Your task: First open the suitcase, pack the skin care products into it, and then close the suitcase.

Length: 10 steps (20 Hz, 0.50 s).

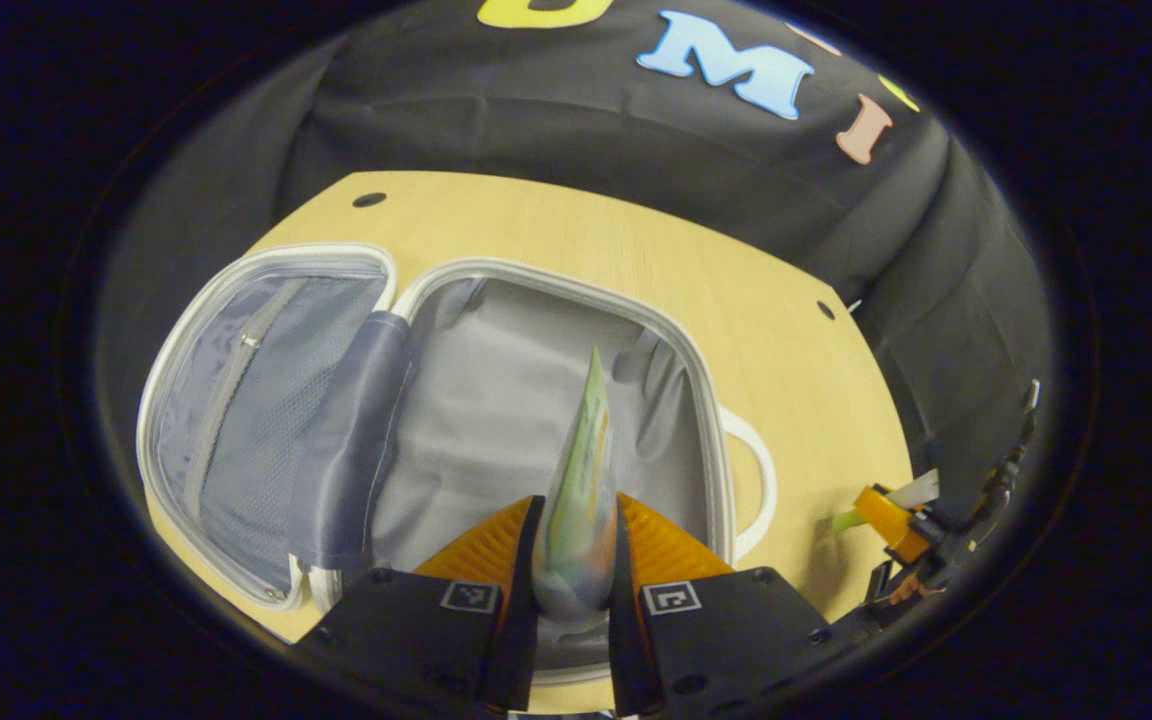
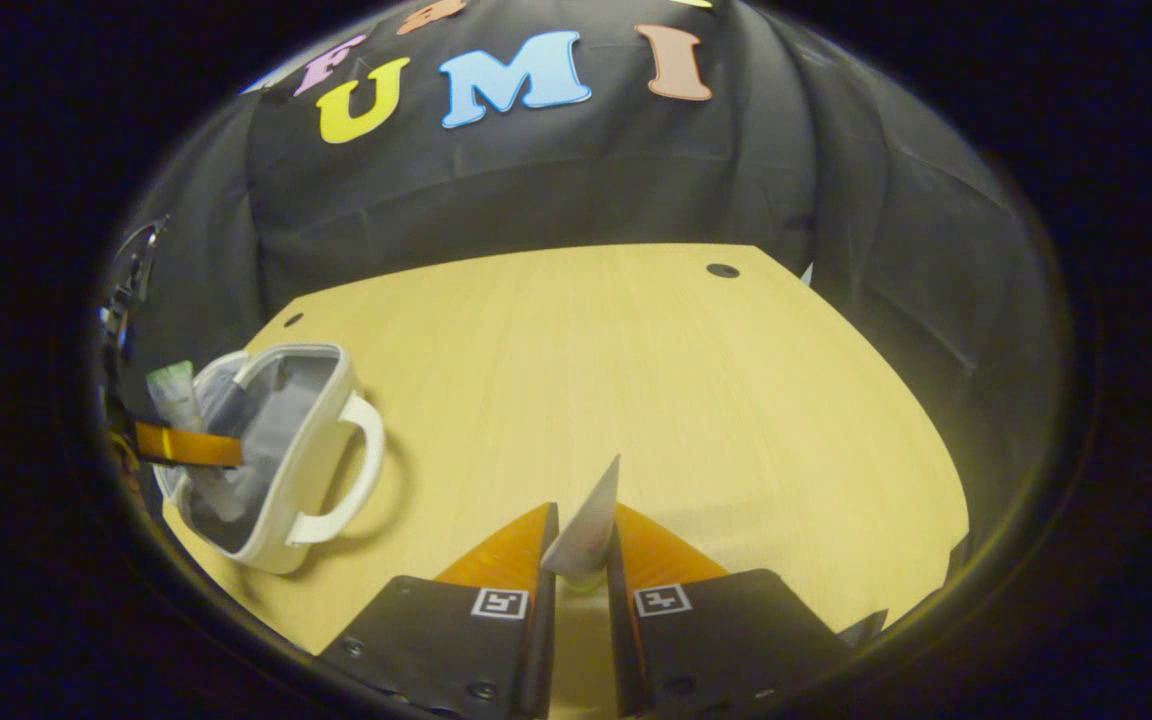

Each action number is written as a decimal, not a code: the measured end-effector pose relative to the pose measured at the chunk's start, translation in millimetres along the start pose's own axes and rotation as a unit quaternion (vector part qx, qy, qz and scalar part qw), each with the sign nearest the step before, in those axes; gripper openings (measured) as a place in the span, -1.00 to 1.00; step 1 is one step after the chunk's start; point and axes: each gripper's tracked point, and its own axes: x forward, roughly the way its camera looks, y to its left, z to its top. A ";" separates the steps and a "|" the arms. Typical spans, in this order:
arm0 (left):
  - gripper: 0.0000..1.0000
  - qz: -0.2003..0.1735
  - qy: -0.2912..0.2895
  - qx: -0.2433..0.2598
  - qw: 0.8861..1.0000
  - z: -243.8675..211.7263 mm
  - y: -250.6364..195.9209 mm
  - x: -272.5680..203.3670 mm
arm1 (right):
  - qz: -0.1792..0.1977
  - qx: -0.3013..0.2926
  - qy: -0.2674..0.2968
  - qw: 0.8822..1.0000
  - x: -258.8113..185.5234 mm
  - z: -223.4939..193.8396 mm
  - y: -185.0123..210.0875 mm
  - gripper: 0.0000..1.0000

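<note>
Wood table (image 1: 786, 330): pale, grained.
Suitcase (image 1: 436, 420): open, white rim, grey fabric lining, near left edge.
Left gripper (image 1: 576, 545): clamped on soft green tube (image 1: 581, 470).
Right gripper (image 2: 581, 545): clamped on flat-ended tube (image 2: 591, 520).

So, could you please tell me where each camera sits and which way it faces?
Left gripper view: rides the left gripper, looking down into the open suitcase; its own fingers clamp a tube.
Right gripper view: rides the right gripper, looking across the table toward the wall; its own fingers clamp a second tube.
Shared: suitcase, table, and each view catches the other gripper at its edge.
</note>
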 end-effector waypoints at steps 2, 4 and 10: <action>-0.30 0.003 0.019 0.029 0.999 -3.8 11.8 6.5 | 0.008 0.014 -0.006 1.000 -28.1 3.8 31.1 -0.53; -0.10 0.002 0.016 0.046 0.999 -0.3 19.8 8.2 | 0.027 0.026 -0.016 0.999 -50.9 11.0 68.8 -0.54; 0.96 -0.020 -0.103 0.055 0.993 50.5 34.6 -53.5 | 0.105 0.002 -0.013 0.994 -72.1 20.0 180.9 -0.60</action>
